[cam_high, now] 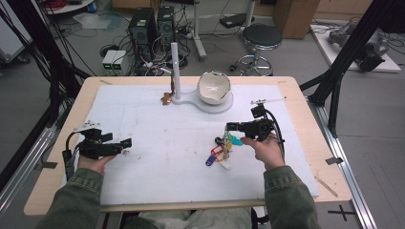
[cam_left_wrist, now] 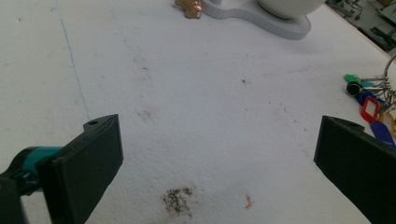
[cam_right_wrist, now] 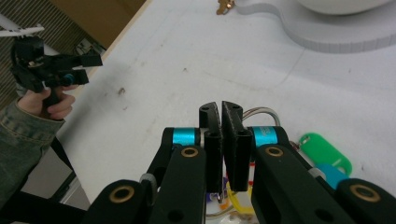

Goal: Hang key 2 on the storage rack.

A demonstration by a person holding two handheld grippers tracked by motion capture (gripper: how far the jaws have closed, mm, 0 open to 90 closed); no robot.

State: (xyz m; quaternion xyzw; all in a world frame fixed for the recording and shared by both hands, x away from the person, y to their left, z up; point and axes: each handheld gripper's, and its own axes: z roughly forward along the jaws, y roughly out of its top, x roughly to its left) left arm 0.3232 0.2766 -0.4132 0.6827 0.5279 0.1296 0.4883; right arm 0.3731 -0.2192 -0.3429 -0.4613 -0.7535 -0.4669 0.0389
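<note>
A bunch of keys with coloured plastic tags, green, teal, red, blue and yellow among them, hangs by its metal ring from the right gripper, its lower tags trailing down to the white mat right of centre on the table. In the right gripper view, the two black jaws stand pressed together with hardly a slit between them, and the wire ring loops out just behind their tips while the green tag and a teal one sit beside them; the pinch point itself is hidden behind the jaws. The person's right hand carries that gripper just above the mat. Well apart to the left, the left gripper is held level in the left hand above the mat, its jaws spread wide with nothing between them, as the left gripper view shows over bare, speckled mat; the key bunch appears at that view's right edge. At the far side of the mat stands a white stand with an upright post and a white bowl resting on its base. A small brown object lies touching the stand's left end. Both forearms wear green sleeves.
</note>
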